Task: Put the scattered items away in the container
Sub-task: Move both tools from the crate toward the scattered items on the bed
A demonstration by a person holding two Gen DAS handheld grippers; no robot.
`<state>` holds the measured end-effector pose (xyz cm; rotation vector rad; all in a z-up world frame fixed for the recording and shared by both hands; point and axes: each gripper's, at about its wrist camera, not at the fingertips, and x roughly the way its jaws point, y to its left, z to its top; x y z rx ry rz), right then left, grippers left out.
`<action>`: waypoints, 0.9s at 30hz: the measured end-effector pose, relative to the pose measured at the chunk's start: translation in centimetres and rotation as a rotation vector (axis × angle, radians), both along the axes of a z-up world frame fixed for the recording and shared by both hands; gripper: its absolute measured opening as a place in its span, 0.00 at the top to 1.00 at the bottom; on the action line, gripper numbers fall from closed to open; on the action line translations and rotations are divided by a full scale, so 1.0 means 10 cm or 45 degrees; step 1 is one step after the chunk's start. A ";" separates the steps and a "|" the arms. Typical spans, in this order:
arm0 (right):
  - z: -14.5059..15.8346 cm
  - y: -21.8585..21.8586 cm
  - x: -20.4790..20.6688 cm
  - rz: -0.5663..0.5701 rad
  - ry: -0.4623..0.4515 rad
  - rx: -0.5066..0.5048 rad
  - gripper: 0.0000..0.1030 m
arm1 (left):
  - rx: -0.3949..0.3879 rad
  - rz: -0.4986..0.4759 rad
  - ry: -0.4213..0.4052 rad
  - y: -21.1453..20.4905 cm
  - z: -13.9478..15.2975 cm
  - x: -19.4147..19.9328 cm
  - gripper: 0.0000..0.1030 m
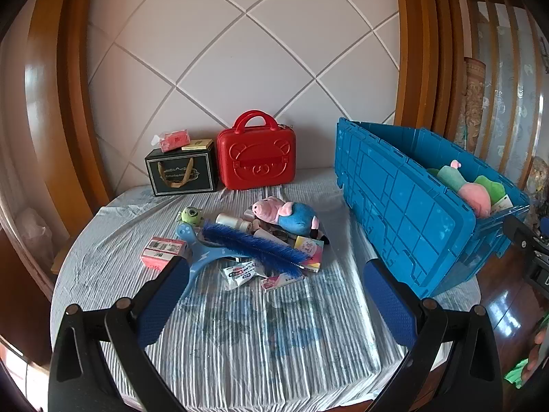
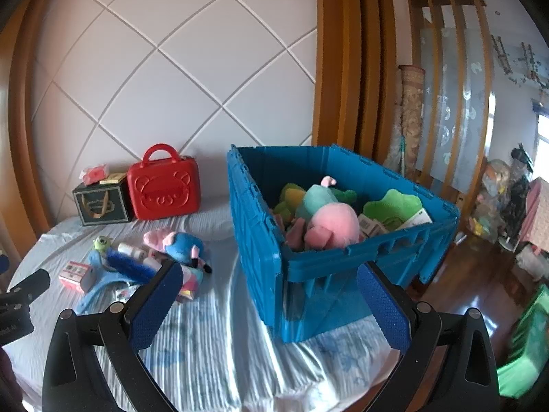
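Both grippers hang spread wide over the bed, tilted downward, gripping nothing.

My left gripper aims at the scattered pile mid-bed: pig plush, blue brush, small packets. My right gripper faces the near corner of the blue crate, on the right, with plush toys inside.

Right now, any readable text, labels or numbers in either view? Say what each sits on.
None reads cleanly.
Black gift box: gold script, too small.
Pink box: printed label, blurred.
White sachet: red and blue print, illegible.
Colourful card box: print blurred.
Tag in the blue crate: blank or too small.
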<state>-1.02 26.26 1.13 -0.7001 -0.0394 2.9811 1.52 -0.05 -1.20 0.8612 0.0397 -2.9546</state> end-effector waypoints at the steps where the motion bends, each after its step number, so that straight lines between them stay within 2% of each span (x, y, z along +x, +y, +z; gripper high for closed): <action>1: -0.01 0.00 -0.01 0.002 -0.003 0.000 0.00 | 0.003 0.003 -0.001 0.00 0.00 0.00 0.00; 10: -0.08 0.05 -0.14 0.028 -0.022 -0.014 0.00 | -0.004 0.043 0.004 0.02 -0.04 -0.01 0.00; 17: -0.15 0.07 -0.28 0.102 -0.030 -0.033 0.00 | 0.050 0.113 -0.023 -0.08 -0.17 -0.06 0.00; 22: -0.31 -0.04 -0.46 0.216 -0.028 -0.069 0.00 | 0.044 0.216 -0.062 -0.38 -0.38 -0.06 0.00; 25: -0.42 -0.22 -0.60 0.272 -0.057 -0.090 0.00 | 0.071 0.281 -0.105 -0.74 -0.54 -0.07 0.00; 27: -0.49 -0.42 -0.68 0.315 -0.061 -0.056 0.00 | 0.076 0.320 -0.106 -0.97 -0.62 -0.09 0.00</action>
